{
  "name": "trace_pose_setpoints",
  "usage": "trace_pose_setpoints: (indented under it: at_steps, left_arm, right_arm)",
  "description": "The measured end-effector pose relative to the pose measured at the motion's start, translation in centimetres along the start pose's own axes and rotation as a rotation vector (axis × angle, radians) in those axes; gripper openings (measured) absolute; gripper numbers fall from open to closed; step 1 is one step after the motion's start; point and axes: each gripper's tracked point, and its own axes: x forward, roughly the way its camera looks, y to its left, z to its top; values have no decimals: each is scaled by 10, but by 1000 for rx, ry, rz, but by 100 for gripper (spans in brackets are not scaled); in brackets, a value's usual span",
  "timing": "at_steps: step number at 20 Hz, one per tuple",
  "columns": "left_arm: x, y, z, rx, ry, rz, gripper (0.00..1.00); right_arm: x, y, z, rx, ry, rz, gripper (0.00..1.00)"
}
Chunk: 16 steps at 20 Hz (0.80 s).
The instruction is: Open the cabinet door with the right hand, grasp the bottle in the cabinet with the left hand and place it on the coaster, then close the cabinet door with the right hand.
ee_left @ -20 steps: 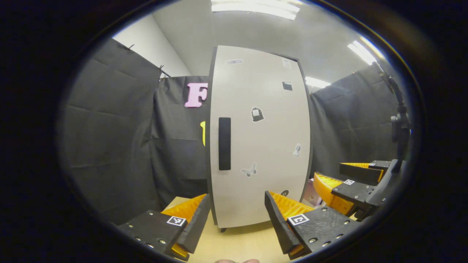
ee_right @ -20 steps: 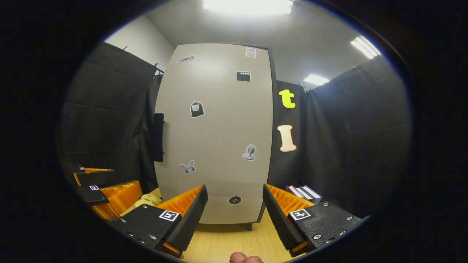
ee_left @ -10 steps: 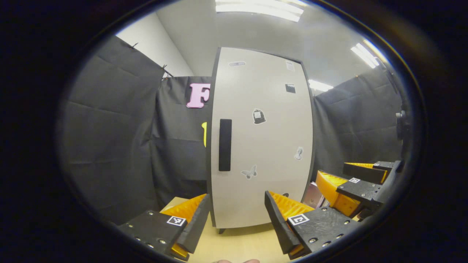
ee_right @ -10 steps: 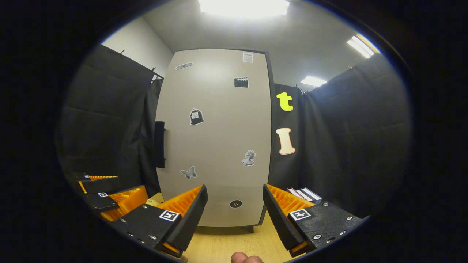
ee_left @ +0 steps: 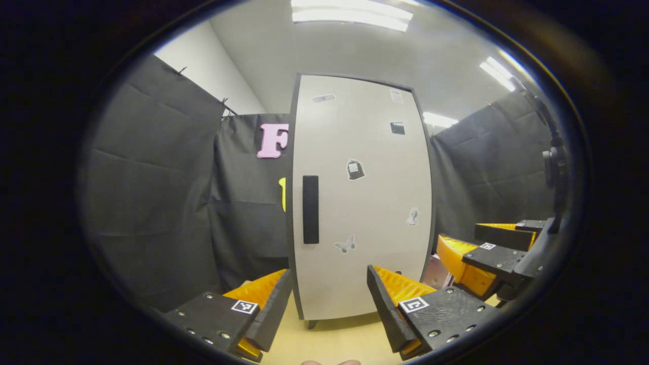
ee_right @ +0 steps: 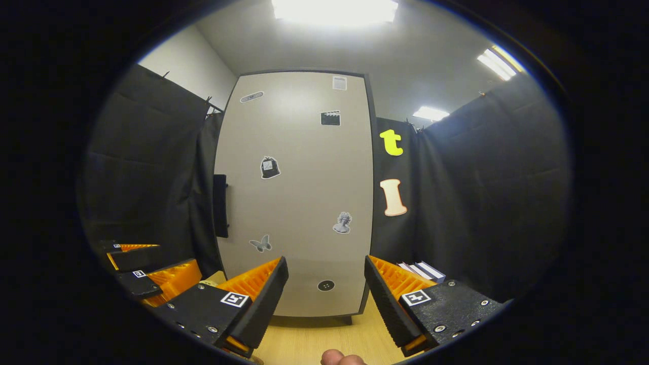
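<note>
A tall pale cabinet stands on the wooden table with its door closed; small stickers dot the door. A black vertical handle sits at the door's left edge. My left gripper is open and empty, a short way in front of the door's lower part. My right gripper is open too, facing the door's lower right; it appears again at the right of the left gripper view. In the right gripper view the left gripper sits low on the left. The door hides whatever is inside.
Black cloth walls close in on both sides and behind the cabinet. A few books lie on the table to the cabinet's right. The light wooden tabletop stretches before the cabinet. A dark stand rises at the far right.
Both views have shifted slightly, so the cabinet sits a little lower in frame and looks slightly smaller. The door stays closed and both grippers stay open.
</note>
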Motion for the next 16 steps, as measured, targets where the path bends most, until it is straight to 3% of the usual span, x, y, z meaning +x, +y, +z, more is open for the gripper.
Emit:
trace_pose_setpoints:
  at_steps: [16]
  left_arm:
    - [-5,16,-7,-12,-5,32,85]
  right_arm:
    - [4,8,-3,-5,-1,12,93]
